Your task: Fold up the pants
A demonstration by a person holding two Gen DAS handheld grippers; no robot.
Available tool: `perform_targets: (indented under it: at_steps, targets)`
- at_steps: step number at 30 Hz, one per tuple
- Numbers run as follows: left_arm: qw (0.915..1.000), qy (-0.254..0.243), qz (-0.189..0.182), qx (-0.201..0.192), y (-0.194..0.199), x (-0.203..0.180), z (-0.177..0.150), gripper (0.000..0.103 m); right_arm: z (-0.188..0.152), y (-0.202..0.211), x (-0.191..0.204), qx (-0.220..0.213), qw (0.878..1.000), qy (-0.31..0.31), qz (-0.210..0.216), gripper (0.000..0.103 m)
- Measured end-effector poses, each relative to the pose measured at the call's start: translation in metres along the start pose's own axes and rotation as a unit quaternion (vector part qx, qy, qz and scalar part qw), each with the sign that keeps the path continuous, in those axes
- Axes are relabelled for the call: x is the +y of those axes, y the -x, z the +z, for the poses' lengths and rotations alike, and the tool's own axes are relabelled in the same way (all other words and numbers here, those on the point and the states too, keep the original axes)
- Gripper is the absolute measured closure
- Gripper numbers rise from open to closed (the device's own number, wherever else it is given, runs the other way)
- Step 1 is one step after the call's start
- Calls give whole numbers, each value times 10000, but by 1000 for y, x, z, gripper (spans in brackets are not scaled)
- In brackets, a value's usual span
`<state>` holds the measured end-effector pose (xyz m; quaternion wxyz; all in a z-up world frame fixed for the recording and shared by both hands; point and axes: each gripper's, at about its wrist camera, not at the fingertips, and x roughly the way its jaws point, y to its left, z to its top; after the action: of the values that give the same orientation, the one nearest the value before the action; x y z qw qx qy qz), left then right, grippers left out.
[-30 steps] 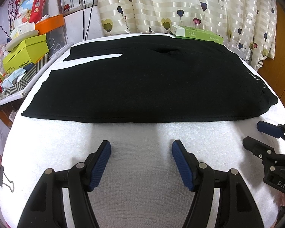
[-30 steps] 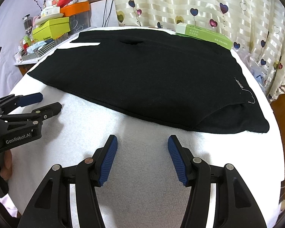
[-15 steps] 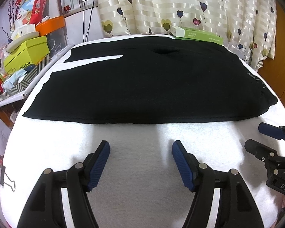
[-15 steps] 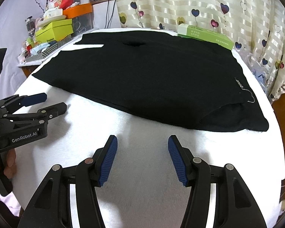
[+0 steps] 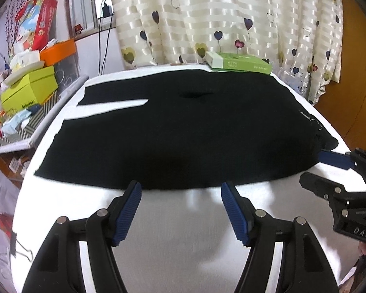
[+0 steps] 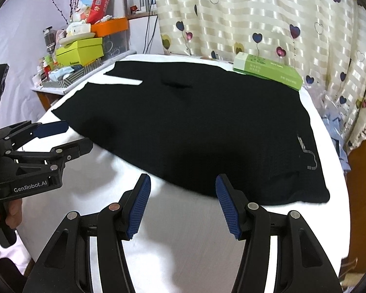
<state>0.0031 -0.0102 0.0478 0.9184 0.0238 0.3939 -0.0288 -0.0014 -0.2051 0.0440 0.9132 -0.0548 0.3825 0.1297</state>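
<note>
Across the white towelling that covers the table [image 5: 183, 232], the black pants [image 5: 183, 136] lie flat, reaching from the near edge toward the far edge, legs pointing to the left side. Both sets of tongs hover spread wide and empty just short of the pants' near hem: the left tongs [image 5: 181, 210] toward the legs, the right tongs [image 6: 183, 204] toward the waist. A green box [image 6: 268, 73] sits at the far edge before a heart-print curtain [image 5: 231, 19]; stacked boxes [image 5: 29, 88] crowd a shelf at left.
</note>
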Motion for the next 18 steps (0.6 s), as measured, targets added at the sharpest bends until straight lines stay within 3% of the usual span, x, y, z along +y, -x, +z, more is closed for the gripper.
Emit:
perform_targets:
  at_steps: [9, 18]
  targets:
    - [9999, 9, -98, -34, -18, 31, 42, 33, 45, -15, -23, -117, 9995, 150, 270, 47]
    - [9998, 88, 76, -165, -61, 85, 98, 33, 103, -69, -52, -41, 9979, 447, 465, 47]
